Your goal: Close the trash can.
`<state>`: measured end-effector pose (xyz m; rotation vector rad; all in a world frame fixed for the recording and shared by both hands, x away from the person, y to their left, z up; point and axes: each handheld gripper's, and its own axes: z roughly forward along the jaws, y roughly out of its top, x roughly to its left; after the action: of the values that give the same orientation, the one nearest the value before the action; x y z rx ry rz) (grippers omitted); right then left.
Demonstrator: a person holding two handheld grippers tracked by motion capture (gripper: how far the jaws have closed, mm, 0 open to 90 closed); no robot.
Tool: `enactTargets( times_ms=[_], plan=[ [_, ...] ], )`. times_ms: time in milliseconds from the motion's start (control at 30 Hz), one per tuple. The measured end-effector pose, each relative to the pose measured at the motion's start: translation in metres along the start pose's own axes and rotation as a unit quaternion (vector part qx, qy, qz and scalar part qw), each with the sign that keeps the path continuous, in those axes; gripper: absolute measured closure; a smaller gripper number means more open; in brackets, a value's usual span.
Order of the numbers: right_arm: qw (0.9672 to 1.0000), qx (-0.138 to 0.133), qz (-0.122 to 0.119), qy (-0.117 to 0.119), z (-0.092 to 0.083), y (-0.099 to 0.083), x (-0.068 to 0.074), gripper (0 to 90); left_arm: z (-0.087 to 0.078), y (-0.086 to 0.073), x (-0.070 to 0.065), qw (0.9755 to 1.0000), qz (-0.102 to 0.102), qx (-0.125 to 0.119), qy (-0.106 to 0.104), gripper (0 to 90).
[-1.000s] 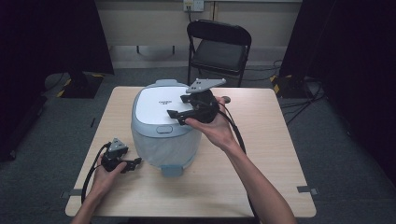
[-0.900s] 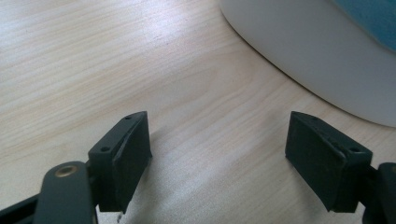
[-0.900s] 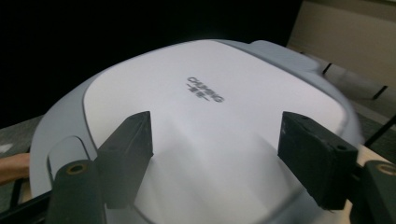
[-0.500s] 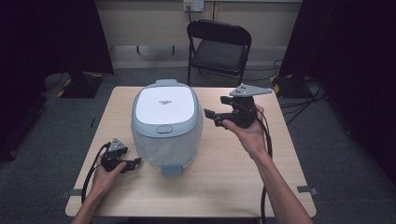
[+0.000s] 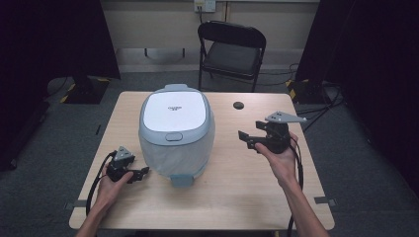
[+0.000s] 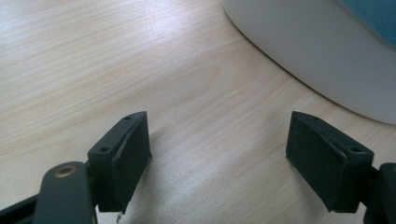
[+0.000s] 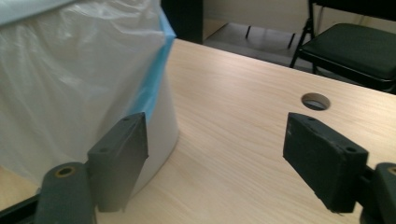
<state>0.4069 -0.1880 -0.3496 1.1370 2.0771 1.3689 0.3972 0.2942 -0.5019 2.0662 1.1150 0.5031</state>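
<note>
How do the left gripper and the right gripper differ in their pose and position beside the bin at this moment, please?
The left gripper lies low on the table, close to the lidded bin; the right gripper is held raised, clearly apart from the bin. The left one sits at the bin's front corner, the right one out at its side. Both point toward the bin with open, empty jaws.

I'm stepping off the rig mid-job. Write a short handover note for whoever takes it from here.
Left gripper: open, empty, low over the table by the bin's left foot.
Right gripper: open and empty, jaws just opened wider, held off to the bin's right and pointing at it.
Bin: upright mid-table, white lid shut, plastic liner over its sides, pedal facing the person.
Done: lid down, bag fitted, by the look of it.
Left: nothing is gripped; probably check the liner or press the pedal.
</note>
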Motion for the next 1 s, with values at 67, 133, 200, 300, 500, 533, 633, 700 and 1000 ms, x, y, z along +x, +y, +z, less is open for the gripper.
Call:
enactTargets(
  times_ms=[67, 133, 200, 300, 500, 533, 633, 700, 1000],
  plan=[
    [0.9999, 0.007, 0.008, 0.0, -0.001, -0.011, -0.003, 21.8, 0.0, 0.0, 0.0, 1.0, 0.0, 0.0, 0.001, 21.4],
    [0.9998, 0.015, 0.011, -0.002, -0.001, -0.015, -0.004, 21.6, 0.0, 0.0, 0.0, 1.0, 0.0, 0.0, 0.001, 21.3],
    [0.9996, 0.024, 0.016, -0.005, -0.002, -0.026, -0.007, 21.6, -0.001, 0.0, 0.0, 1.0, 0.001, 0.001, 0.001, 21.3],
    [0.9991, 0.033, 0.021, -0.016, 0.0, -0.04, -0.013, 21.5, 0.0, 0.0, 0.0, 1.0, 0.0, 0.0, 0.001, 21.3],
    [0.9958, 0.08, 0.03, -0.034, 0.005, -0.077, -0.025, 22.2, -0.001, 0.0, 0.0, 1.0, 0.001, 0.001, 0.001, 21.3],
    [0.9952, 0.086, 0.029, -0.035, 0.006, -0.081, -0.026, 22.0, -0.001, 0.0, 0.0, 1.0, 0.001, 0.001, 0.001, 21.3],
    [0.994, 0.099, 0.036, -0.03, 0.007, -0.097, -0.034, 22.2, -0.001, 0.0, 0.0, 1.0, 0.001, 0.001, 0.001, 21.3],
    [0.9914, 0.119, 0.032, -0.043, 0.009, -0.108, -0.037, 21.0, -0.001, 0.0, 0.0, 1.0, 0.001, 0.001, 0.001, 21.3],
    [0.981, 0.164, 0.044, -0.093, 0.013, -0.146, -0.051, 21.1, 0.0, 0.0, 0.0, 1.0, -0.001, 0.001, -0.002, 21.0]
  ],
)
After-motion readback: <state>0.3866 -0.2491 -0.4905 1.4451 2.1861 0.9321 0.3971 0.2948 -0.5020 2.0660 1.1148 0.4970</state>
